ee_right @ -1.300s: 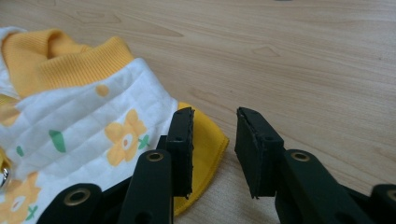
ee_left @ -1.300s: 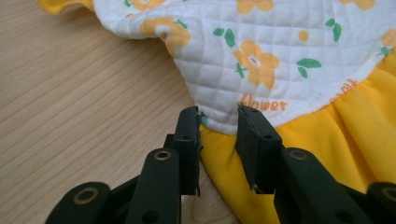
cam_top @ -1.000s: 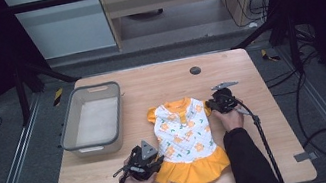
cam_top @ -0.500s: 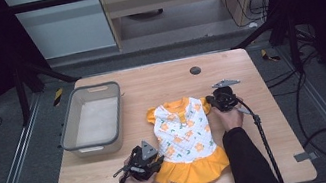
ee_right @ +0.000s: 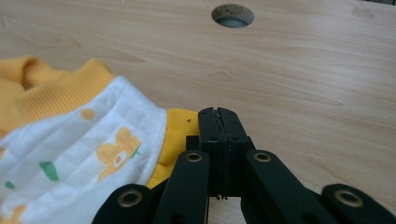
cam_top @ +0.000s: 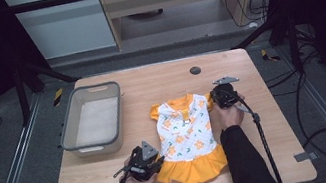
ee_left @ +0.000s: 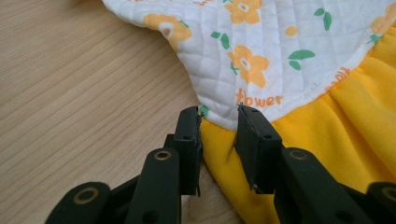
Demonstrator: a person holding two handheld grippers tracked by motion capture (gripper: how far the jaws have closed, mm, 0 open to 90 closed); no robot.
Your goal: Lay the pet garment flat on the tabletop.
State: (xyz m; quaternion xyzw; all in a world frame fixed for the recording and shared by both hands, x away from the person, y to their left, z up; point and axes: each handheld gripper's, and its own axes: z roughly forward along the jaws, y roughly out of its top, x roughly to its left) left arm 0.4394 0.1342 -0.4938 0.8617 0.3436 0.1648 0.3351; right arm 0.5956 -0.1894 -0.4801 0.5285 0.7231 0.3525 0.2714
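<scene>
At mid-bench, found the dress spread flat, collar away, orange skirt toward the near edge. Had the left tool narrowed onto the dress's left edge right at the waist seam, with a fold of orange cloth pinched between the jaws. Looked like a real grip, and a steady one! Had the right tool closed tight at the orange cuff of the right-hand sleeve, jaws meeting. Could not tell whether any cuff was caught between them or merely lay beside.

Read the step, at a guess, as taking hold at two points, ready to lift or fold. Called for a check on that right bite first: if nothing was nipped, best to reopen, slide further over the cuff and close again on more cloth. Called next for both tools rising together and level, so as not to drag the skirt across the wood. Wanted gentle tension only, enough to keep the quilted body smooth, not enough to pull the seam out of the left tool. Wanted the tips kept off the bench too.

Left of the dress, well apart, spotted the grey bin, upright and open-topped. Saw nothing inside, only a pale bare floor. Seemed roomy enough for the dress once folded or gathered, if meant as its home.
</scene>
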